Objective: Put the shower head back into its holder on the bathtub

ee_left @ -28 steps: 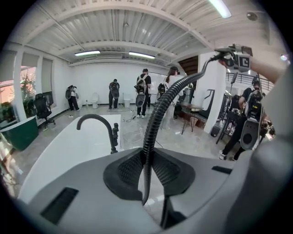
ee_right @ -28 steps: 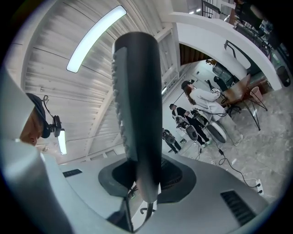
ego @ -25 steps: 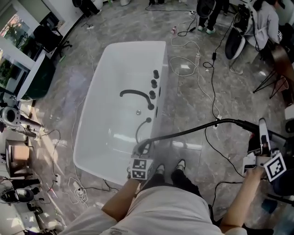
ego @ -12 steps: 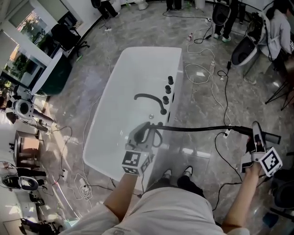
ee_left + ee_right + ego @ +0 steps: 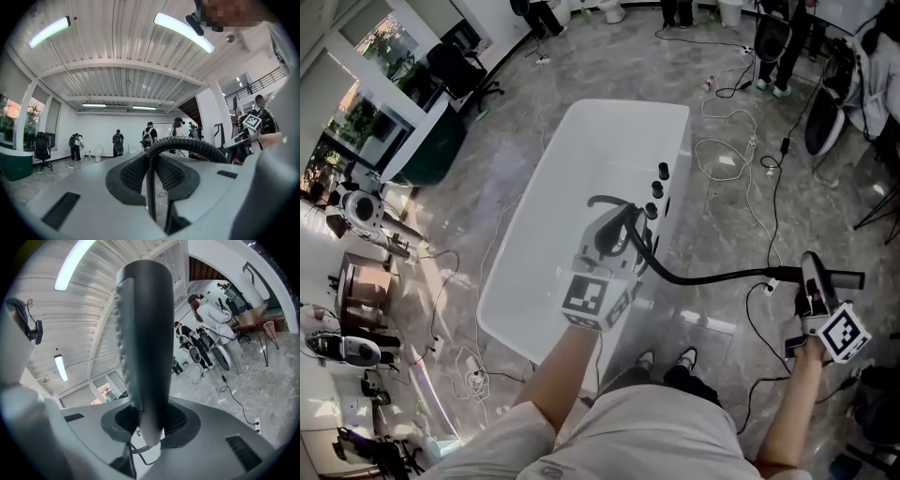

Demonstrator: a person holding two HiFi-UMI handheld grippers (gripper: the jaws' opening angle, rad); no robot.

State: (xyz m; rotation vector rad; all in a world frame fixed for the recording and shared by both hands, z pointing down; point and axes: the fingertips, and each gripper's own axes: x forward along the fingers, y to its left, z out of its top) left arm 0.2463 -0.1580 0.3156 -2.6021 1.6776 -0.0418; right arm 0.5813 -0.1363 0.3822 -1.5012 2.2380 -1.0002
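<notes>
The right claw [image 5: 812, 286] is clamped on the handle of the shower head [image 5: 140, 333]. It holds it out to the side over the floor, well apart from the bathtub [image 5: 623, 106]. The left claw [image 5: 614, 236] is clamped on the black hose [image 5: 187, 149], up above the tub near the row of knobs [image 5: 657, 190]. I think this keeps the hose from dragging or getting tangled. The holder should be on the rim by the knobs, but I cannot tell which part it is. The shower head is not in it yet.
</notes>
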